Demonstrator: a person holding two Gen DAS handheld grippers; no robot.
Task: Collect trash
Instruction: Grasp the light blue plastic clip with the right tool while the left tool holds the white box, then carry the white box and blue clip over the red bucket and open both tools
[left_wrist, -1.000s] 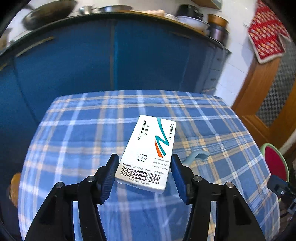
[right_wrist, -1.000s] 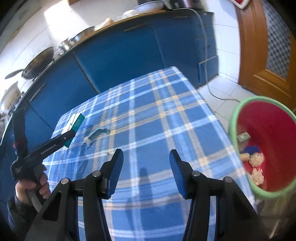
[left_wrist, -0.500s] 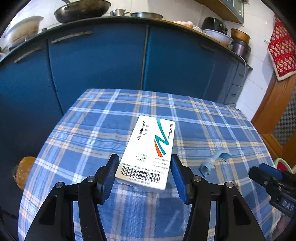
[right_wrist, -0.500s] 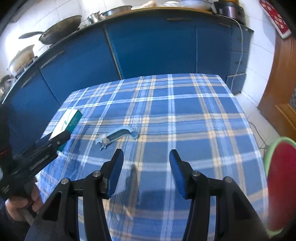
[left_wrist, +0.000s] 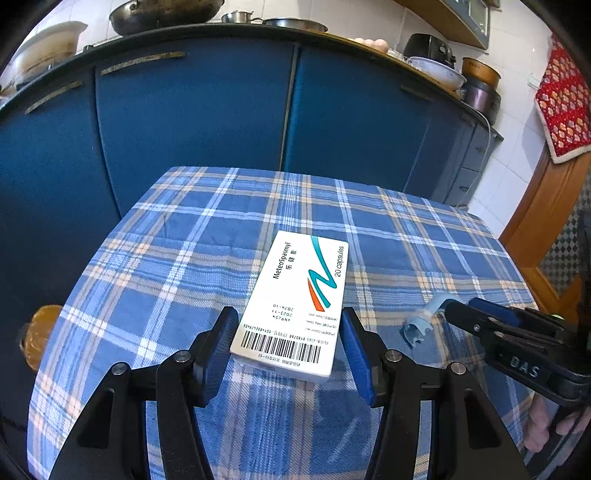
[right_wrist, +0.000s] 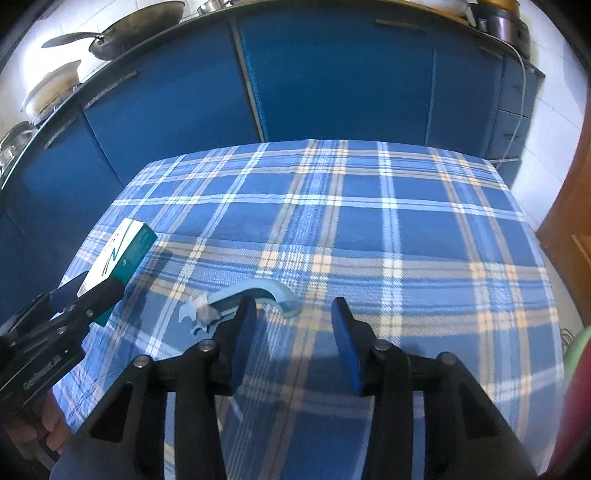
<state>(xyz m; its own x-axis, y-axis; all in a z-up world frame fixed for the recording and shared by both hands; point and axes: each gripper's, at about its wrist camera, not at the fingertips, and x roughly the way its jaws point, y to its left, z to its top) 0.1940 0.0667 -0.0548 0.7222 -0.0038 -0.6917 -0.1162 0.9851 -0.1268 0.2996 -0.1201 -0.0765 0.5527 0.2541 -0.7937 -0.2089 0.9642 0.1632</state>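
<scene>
A white medicine box (left_wrist: 295, 295) with a barcode and teal stripe is held above the blue plaid tablecloth (left_wrist: 192, 258), my left gripper (left_wrist: 290, 321) shut on its near end. The right wrist view shows the same box (right_wrist: 125, 251) in the left gripper (right_wrist: 92, 291) at the table's left edge. A light blue curved plastic piece (right_wrist: 258, 290) lies flat on the cloth. My right gripper (right_wrist: 293, 306) hovers right over it, jaws closing, the hooked end just beyond the fingertips and untouched. In the left wrist view the right gripper (left_wrist: 458, 310) points at the piece (left_wrist: 421, 325).
Blue kitchen cabinets (left_wrist: 207, 110) with pans and bowls on top stand behind the table. A green-rimmed red bin (right_wrist: 576, 354) shows at the right edge. A wooden door (left_wrist: 546, 221) is at the right, and an orange object (left_wrist: 40, 332) sits low beside the table's left side.
My right gripper swung left from the bin to the blue plastic piece and its jaws narrowed. The left gripper kept the box and turned slightly.
</scene>
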